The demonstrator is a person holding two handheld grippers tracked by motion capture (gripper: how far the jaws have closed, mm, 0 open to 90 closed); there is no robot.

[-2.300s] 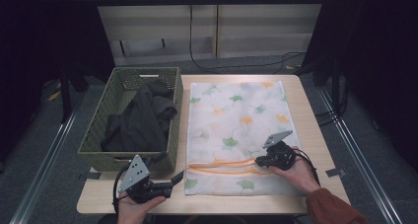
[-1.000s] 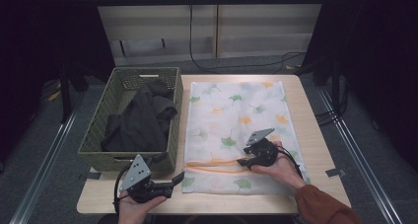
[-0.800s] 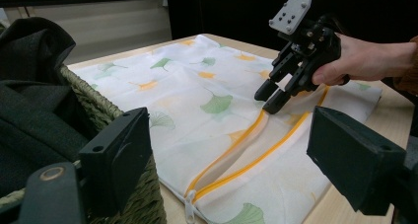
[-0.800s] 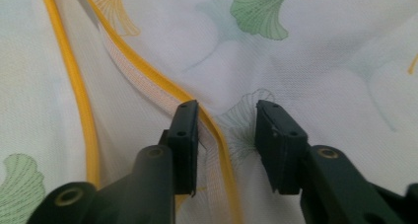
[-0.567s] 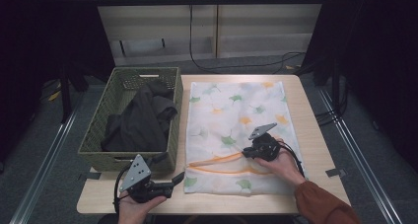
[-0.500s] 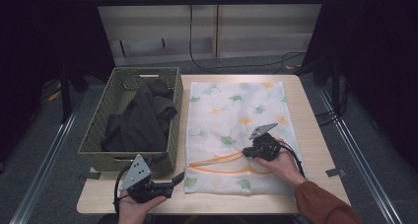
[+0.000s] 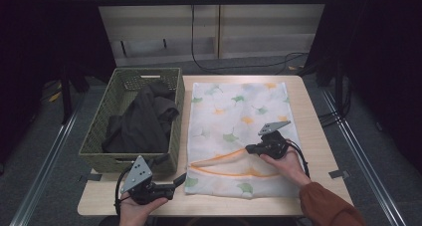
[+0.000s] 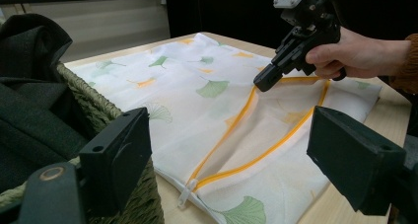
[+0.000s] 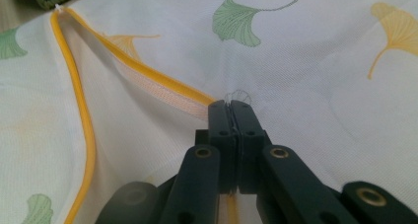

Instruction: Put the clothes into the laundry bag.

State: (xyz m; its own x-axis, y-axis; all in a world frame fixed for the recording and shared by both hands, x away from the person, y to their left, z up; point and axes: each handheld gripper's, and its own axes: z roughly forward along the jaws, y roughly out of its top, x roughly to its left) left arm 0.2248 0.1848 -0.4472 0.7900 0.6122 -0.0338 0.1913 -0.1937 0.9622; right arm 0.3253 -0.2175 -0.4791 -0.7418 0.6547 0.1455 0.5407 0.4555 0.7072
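Observation:
A white mesh laundry bag (image 7: 239, 111) with green and orange leaf prints lies flat on the table, its orange zipper (image 7: 224, 159) standing open. My right gripper (image 7: 249, 149) rests on the bag at the far edge of that opening. Its jaws have just been closing and now stand shut, pinching the mesh beside the zipper tape (image 9: 162, 83) at the tips (image 9: 230, 107). My left gripper (image 7: 179, 180) is held open at the table's front left, aimed at the bag's near corner, with nothing between its jaws (image 8: 231, 152). The white zipper pull (image 8: 186, 192) lies ahead of it.
A green woven basket (image 7: 94, 144) holding dark clothes (image 7: 144, 121) stands left of the bag, close beside my left gripper. Bare tabletop (image 7: 318, 136) runs along the right of the bag. Cables and metal rails lie on the floor beyond.
My right gripper has shifted left along the zipper from its right end and has shut on the mesh at the far edge of the opening. The left gripper has stayed put.

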